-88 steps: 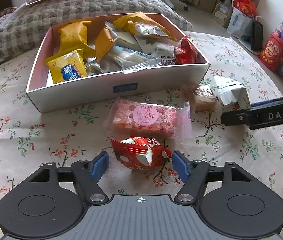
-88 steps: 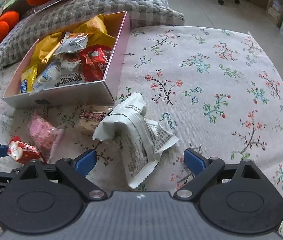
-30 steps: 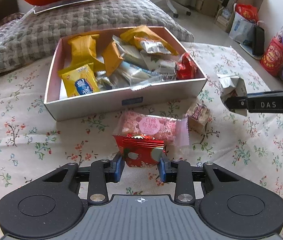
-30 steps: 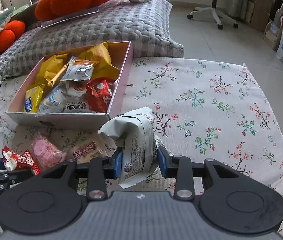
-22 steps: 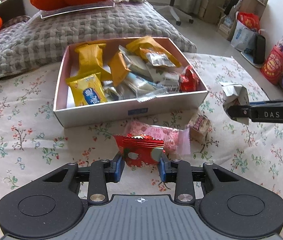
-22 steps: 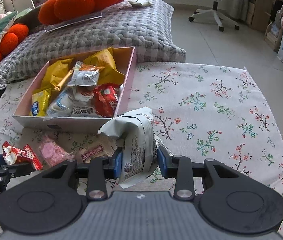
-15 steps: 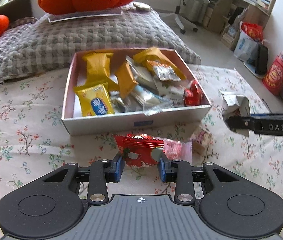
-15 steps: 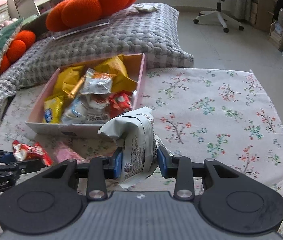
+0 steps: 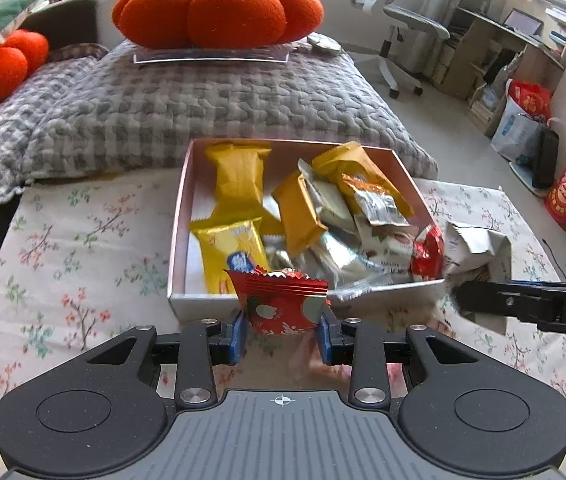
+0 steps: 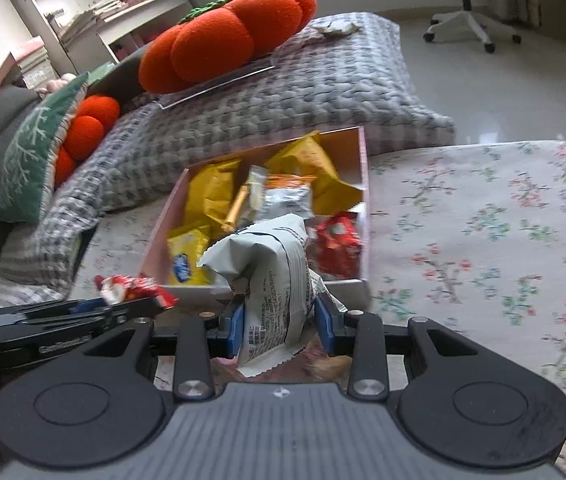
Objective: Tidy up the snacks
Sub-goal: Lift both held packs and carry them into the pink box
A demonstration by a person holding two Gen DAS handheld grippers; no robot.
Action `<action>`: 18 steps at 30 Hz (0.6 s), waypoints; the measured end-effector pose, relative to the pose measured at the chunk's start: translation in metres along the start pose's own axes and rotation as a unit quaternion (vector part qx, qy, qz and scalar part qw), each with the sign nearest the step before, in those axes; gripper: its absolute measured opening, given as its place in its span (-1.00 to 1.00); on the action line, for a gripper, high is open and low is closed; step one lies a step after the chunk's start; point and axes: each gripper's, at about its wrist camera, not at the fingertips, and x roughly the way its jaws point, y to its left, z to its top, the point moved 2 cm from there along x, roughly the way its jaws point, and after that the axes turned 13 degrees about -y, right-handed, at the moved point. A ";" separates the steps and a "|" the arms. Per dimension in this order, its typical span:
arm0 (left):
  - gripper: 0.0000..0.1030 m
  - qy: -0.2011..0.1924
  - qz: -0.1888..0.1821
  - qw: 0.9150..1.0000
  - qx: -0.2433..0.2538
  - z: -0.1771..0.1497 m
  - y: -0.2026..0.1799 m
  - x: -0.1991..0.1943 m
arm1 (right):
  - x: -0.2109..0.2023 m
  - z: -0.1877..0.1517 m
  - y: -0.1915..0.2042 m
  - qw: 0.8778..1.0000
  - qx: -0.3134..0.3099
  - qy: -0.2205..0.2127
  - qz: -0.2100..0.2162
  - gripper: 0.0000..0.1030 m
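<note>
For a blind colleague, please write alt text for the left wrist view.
The left hand-held gripper grips a red snack packet before an open box of mixed snacks on a floral cloth. At right, the right hand-held gripper holds a grey packet.

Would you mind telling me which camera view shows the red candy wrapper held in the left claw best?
The left wrist view: the red candy wrapper sits centred and sharp, front face and crimped top edge visible, pinched by the left claw. The right wrist view shows it only small, side-on and blurred at the left, above the claw's arm.
</note>
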 end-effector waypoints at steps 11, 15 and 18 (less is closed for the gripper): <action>-0.38 0.018 -0.017 1.000 -0.004 0.013 0.004 0.043 | 0.037 0.027 0.019 0.999 0.019 -0.001 0.029 -0.35; -0.37 0.027 -0.016 1.000 -0.002 0.015 0.005 0.055 | 0.052 0.034 0.022 0.999 0.020 0.000 0.033 -0.35; -0.37 0.032 -0.021 0.999 -0.004 0.014 0.003 0.062 | 0.063 0.038 0.024 0.999 0.018 0.002 0.032 -0.35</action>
